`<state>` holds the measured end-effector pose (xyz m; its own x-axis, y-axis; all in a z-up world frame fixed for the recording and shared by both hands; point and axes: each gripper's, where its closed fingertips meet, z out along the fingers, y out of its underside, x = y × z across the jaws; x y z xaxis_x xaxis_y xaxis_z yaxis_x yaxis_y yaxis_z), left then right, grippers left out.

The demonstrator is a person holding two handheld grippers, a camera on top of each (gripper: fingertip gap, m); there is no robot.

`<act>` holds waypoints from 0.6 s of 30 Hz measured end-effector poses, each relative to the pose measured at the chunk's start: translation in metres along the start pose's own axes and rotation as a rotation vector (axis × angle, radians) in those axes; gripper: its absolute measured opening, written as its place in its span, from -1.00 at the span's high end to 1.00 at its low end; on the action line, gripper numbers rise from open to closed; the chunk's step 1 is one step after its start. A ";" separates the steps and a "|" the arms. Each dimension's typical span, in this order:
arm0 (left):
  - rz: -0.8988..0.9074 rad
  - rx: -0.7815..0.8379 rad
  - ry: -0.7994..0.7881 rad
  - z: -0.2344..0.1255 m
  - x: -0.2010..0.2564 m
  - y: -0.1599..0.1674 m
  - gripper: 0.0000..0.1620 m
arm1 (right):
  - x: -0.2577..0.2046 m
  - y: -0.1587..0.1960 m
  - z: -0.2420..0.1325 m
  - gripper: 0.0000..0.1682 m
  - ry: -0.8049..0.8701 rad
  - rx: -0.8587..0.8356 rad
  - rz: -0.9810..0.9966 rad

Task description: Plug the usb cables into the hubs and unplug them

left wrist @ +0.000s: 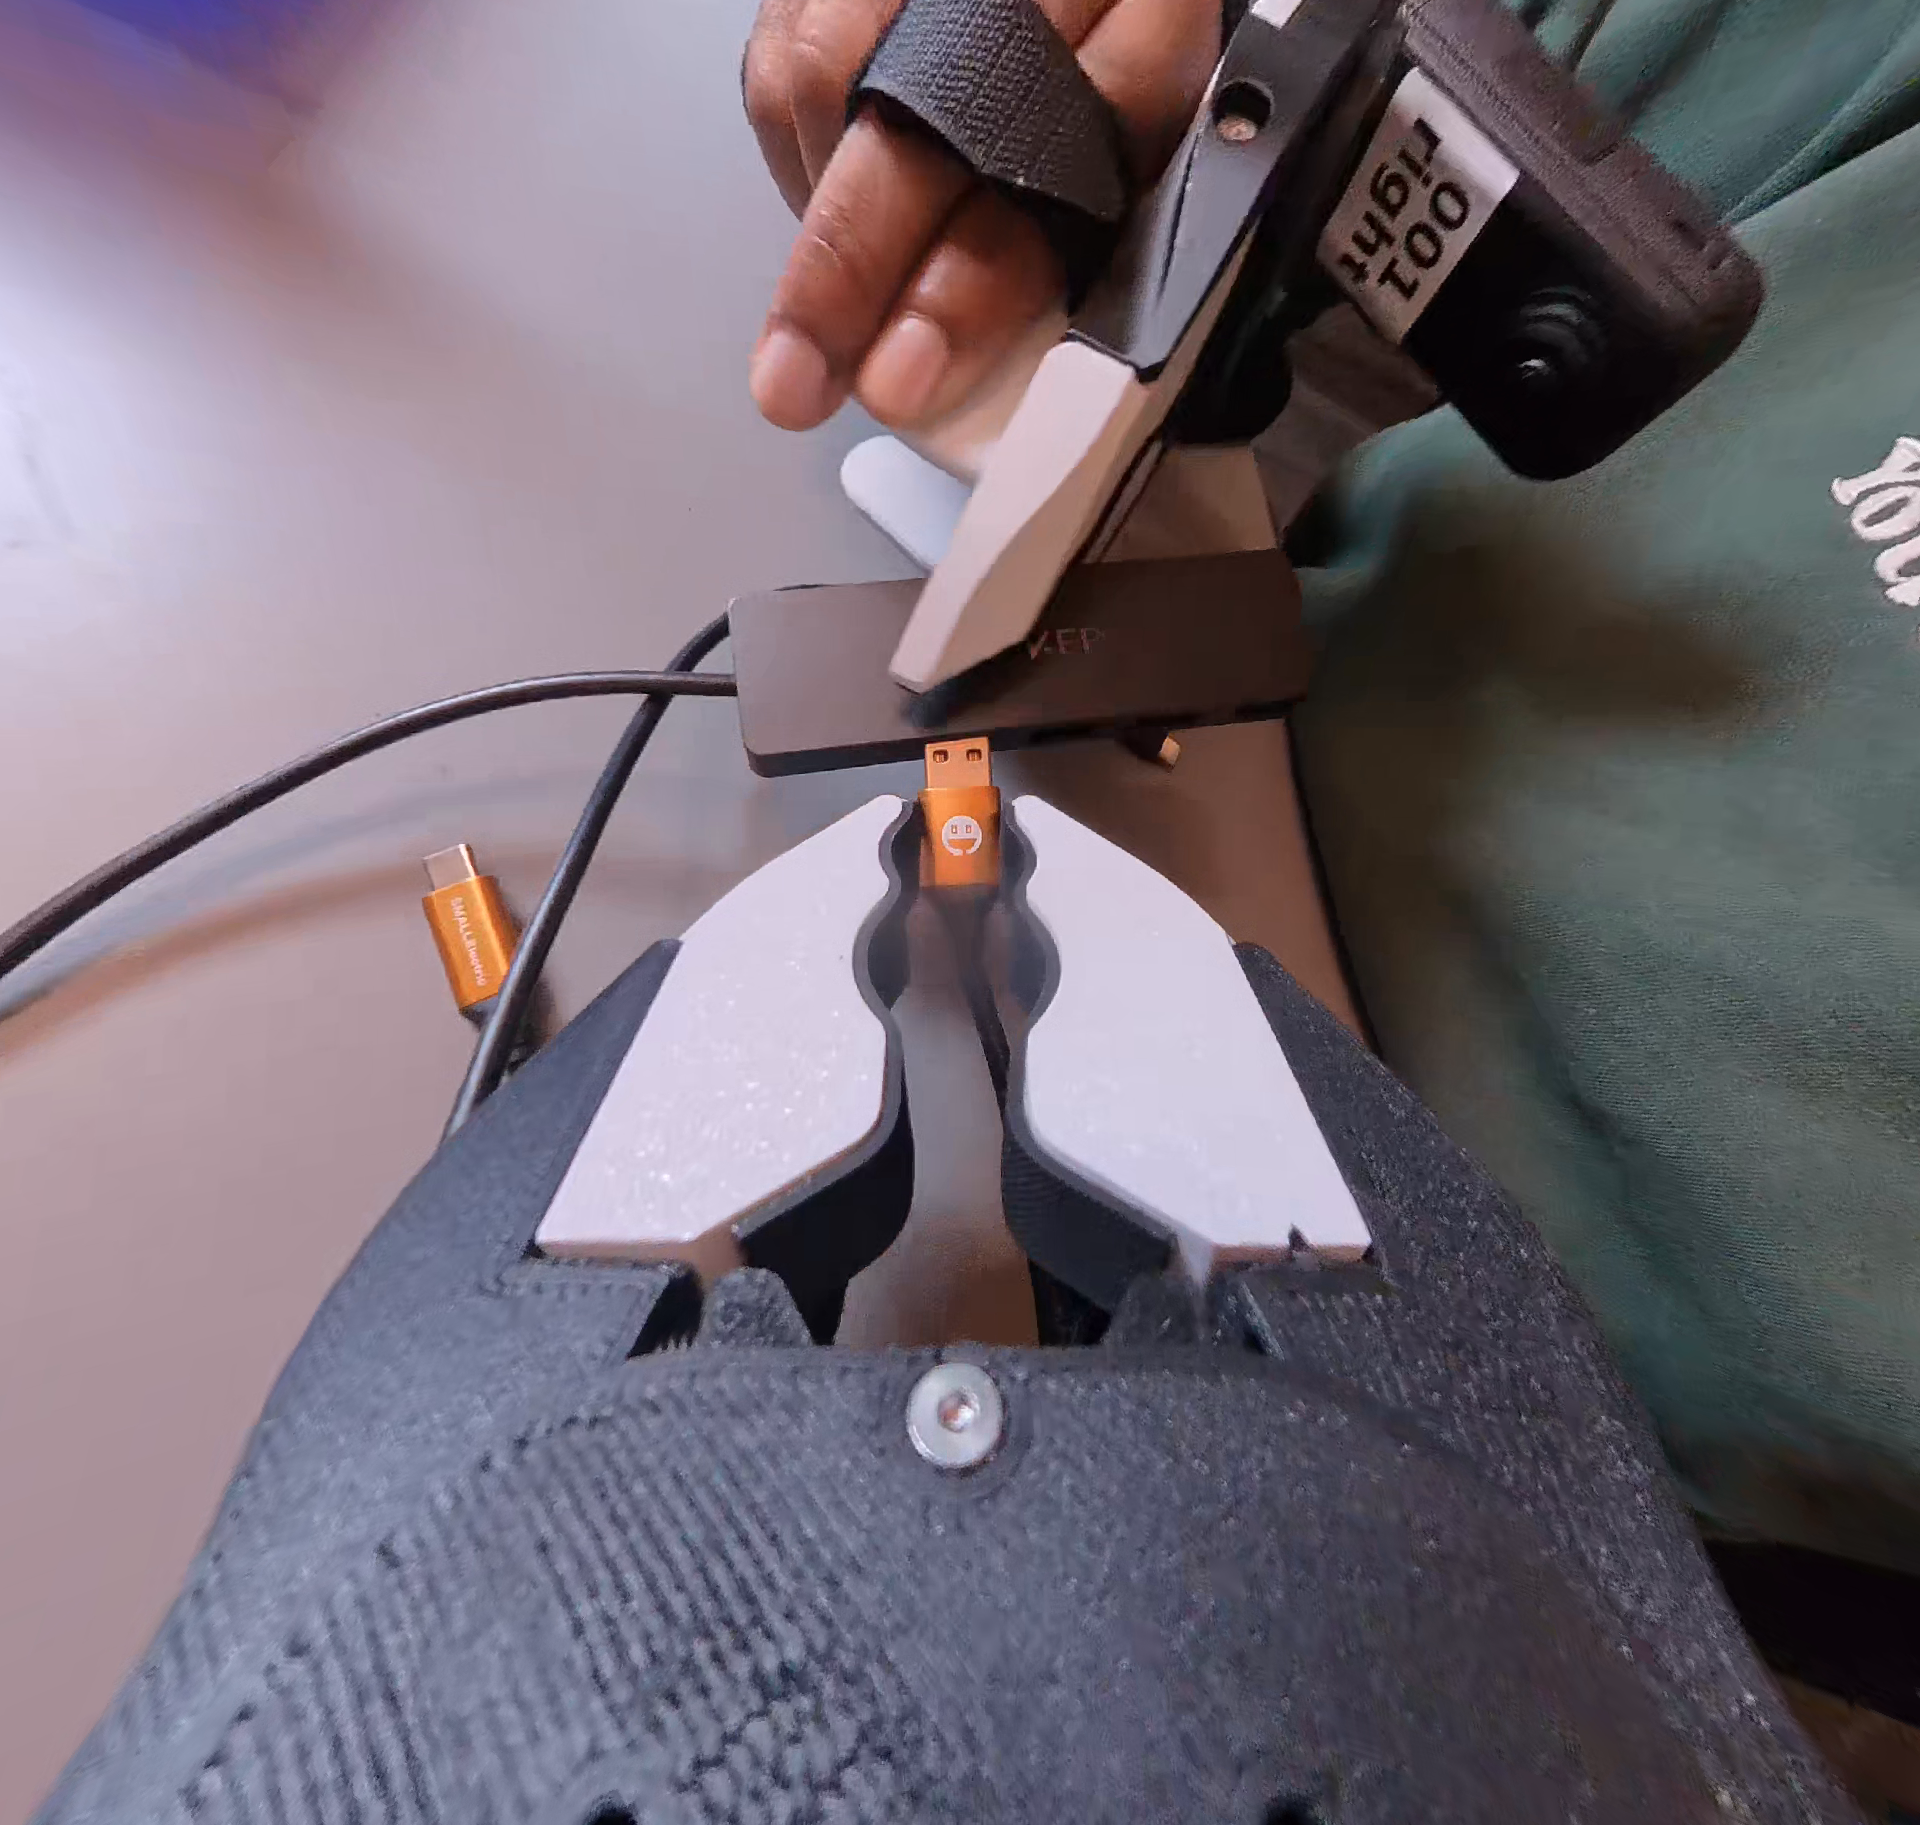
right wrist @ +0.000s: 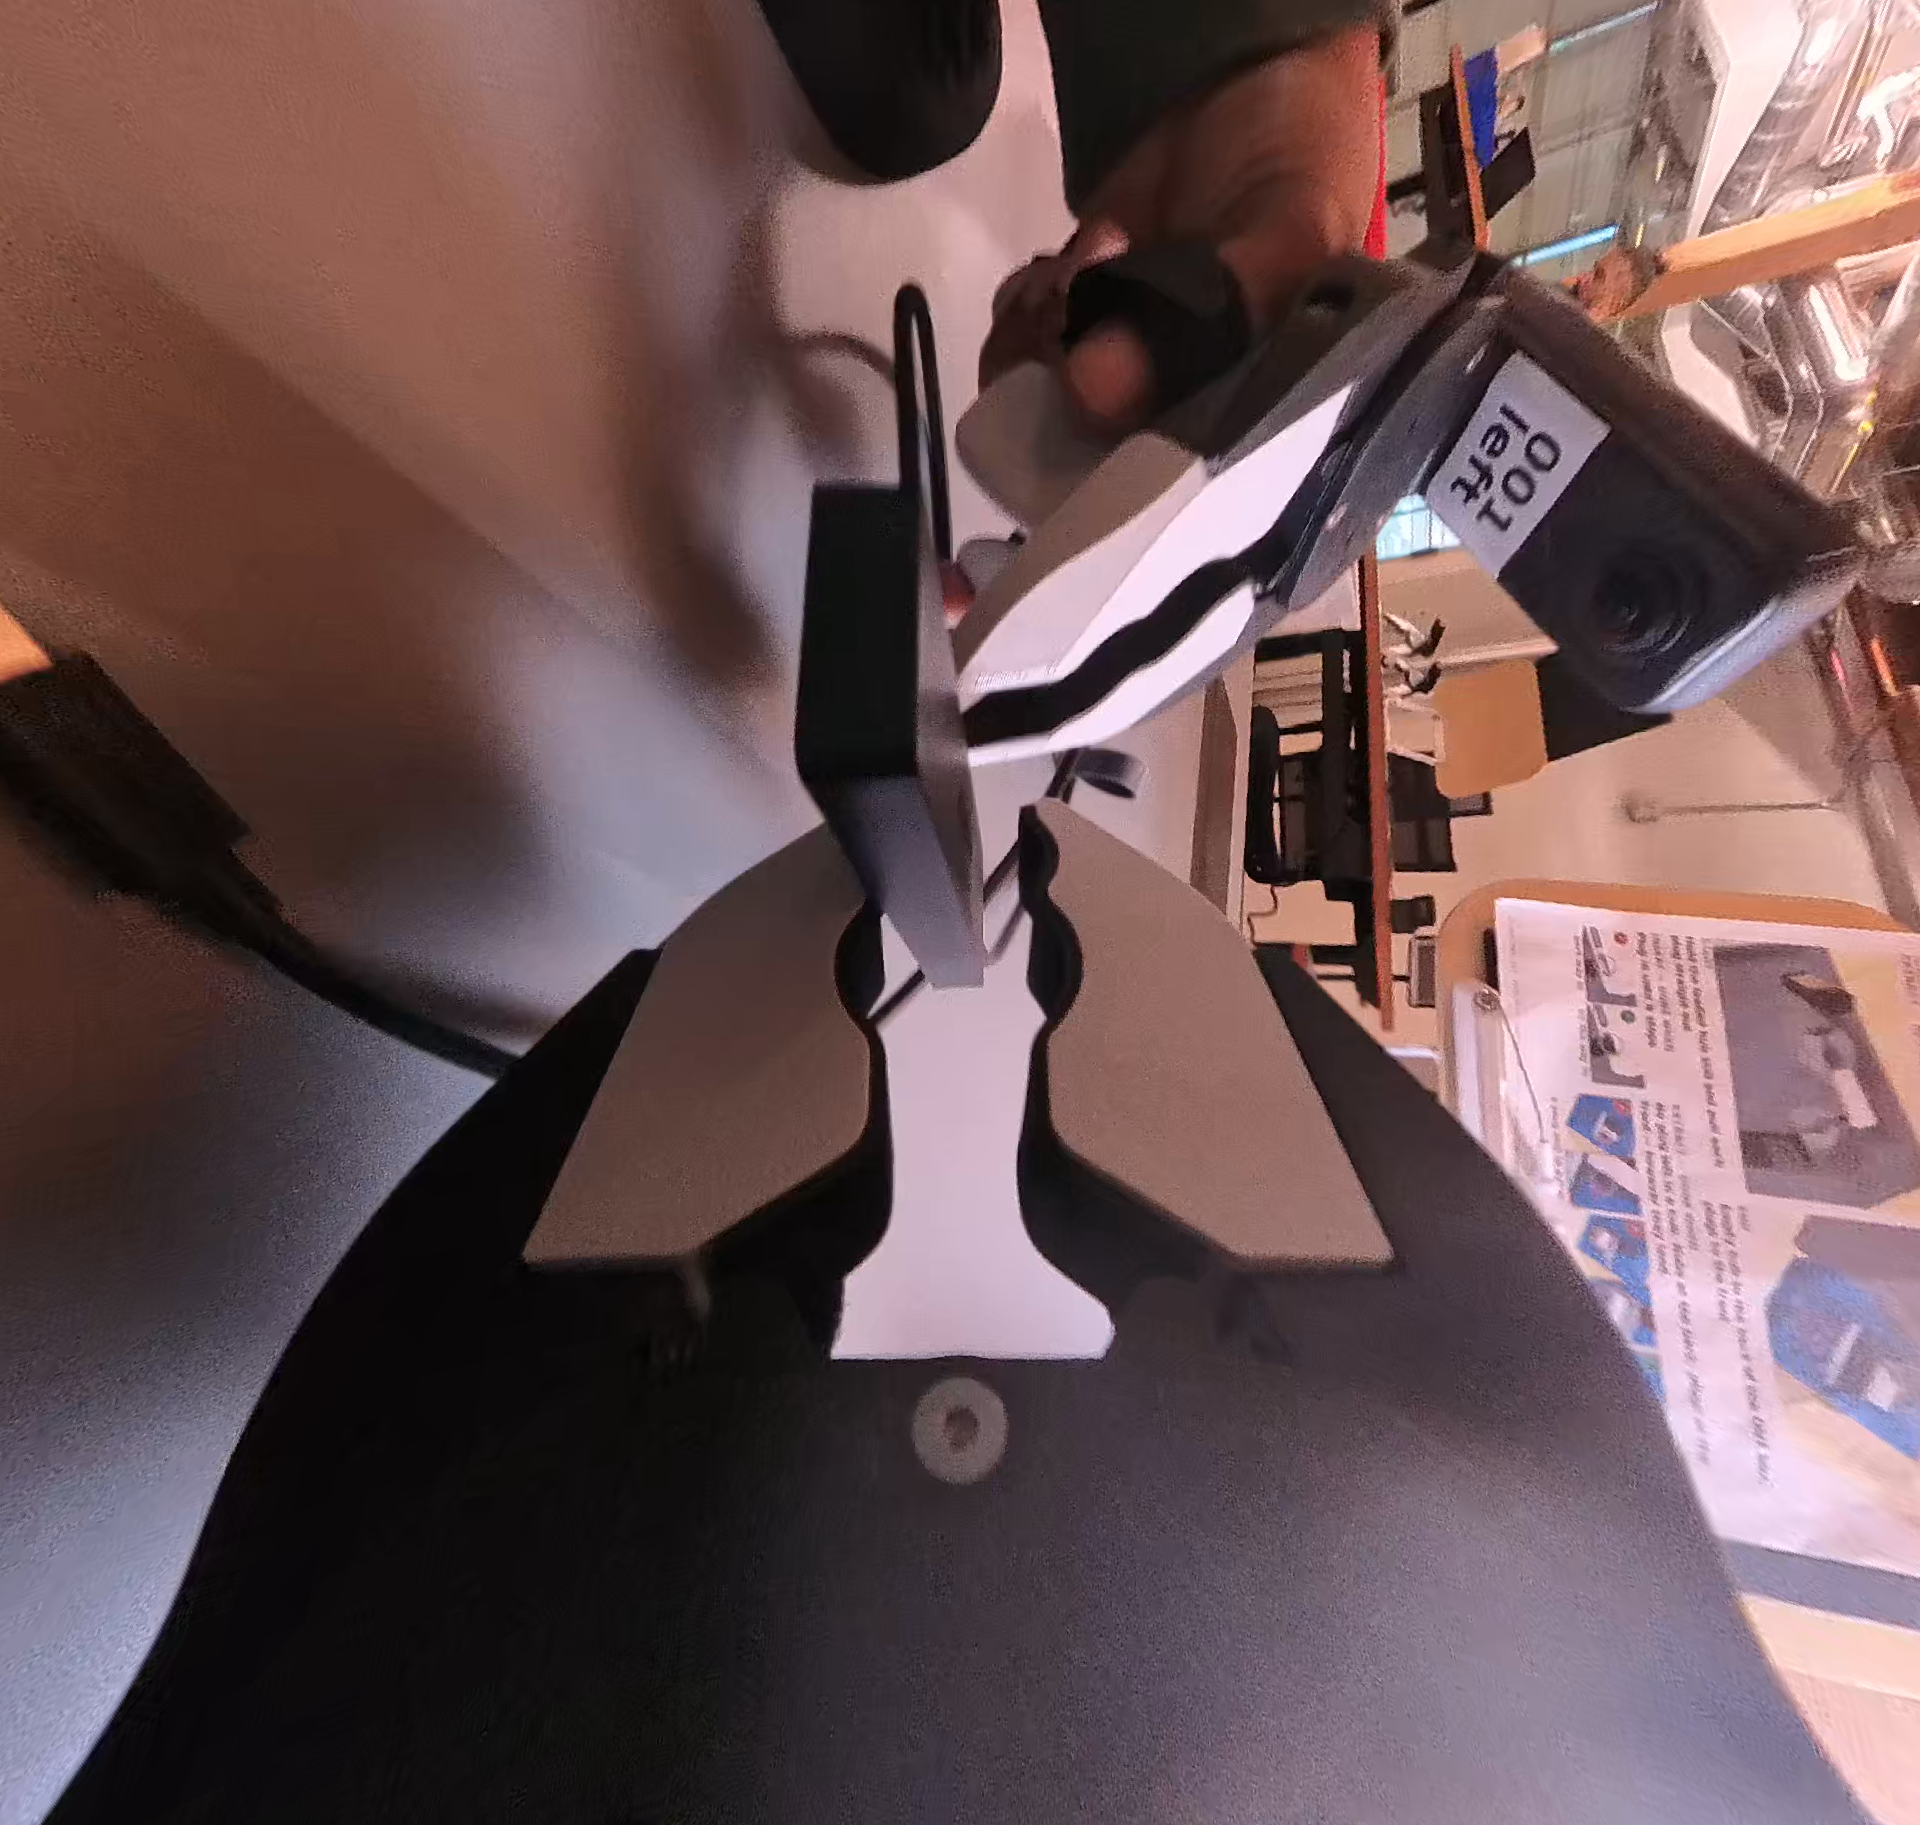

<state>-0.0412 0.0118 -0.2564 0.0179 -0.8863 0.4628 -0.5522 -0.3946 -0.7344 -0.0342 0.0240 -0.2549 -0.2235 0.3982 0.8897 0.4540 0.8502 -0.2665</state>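
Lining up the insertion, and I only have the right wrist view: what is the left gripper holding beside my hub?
Observer: The left gripper is shut on an orange USB-A plug, pinched near the tips of the jaws.
Operator: Is it seated in the hub yet?
Observer: No. Its metal end is nearly all exposed, with the tip just at the side edge of the black USB hub.
Operator: Any other cable loose?
Observer: An orange USB-C connector lies unplugged on the table, left of the left gripper.
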 end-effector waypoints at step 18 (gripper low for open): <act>0.377 -0.153 -0.463 -0.037 0.002 -0.035 0.59 | 0.033 0.019 -0.004 0.86 0.030 0.071 0.577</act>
<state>-0.0530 0.0331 -0.2117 0.1396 -0.9847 -0.1040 -0.7038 -0.0249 -0.7099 -0.0294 0.0516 -0.2291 0.0676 0.7950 0.6028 0.4359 0.5200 -0.7346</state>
